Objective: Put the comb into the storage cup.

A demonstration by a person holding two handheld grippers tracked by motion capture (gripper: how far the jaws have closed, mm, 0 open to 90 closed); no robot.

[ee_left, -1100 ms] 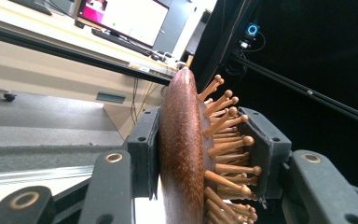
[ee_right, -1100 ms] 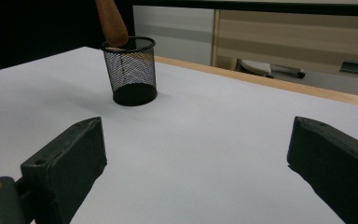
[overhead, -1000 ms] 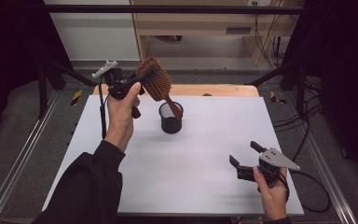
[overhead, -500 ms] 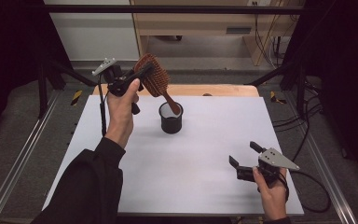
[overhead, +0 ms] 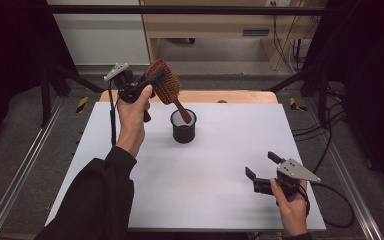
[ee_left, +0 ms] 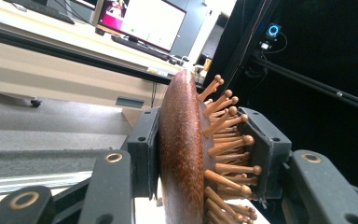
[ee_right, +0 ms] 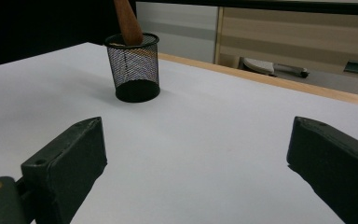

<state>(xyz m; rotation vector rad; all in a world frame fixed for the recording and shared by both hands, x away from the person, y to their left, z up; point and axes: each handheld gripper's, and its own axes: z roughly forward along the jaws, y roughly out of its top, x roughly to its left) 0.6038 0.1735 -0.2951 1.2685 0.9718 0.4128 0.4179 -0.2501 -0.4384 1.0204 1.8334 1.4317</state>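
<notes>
A brown wooden hairbrush (overhead: 166, 86) is clamped by its head in my left gripper (overhead: 150, 86), raised above the table's far left. Its handle (overhead: 183, 114) slants down into a black mesh cup (overhead: 184, 128) standing on the white table (overhead: 215, 170). The left gripper view has the brush head (ee_left: 182, 149) edge-on between the jaws, pins pointing right. My right gripper (overhead: 263, 171) rests near the front right edge, open, nothing between its jaws. From the right gripper view the mesh cup (ee_right: 133, 66) stands ahead with the brush handle (ee_right: 127, 21) entering its mouth.
A wooden strip (overhead: 240, 96) runs along the table's far edge. Metal rails (overhead: 15, 180) flank the table on both sides. Cables (overhead: 325, 135) trail off the right side. A light wooden desk (overhead: 215, 25) stands behind.
My left gripper has carried the brush slightly lower and toward me, so the handle has gone deeper into the mesh cup. The right gripper has stayed put.
</notes>
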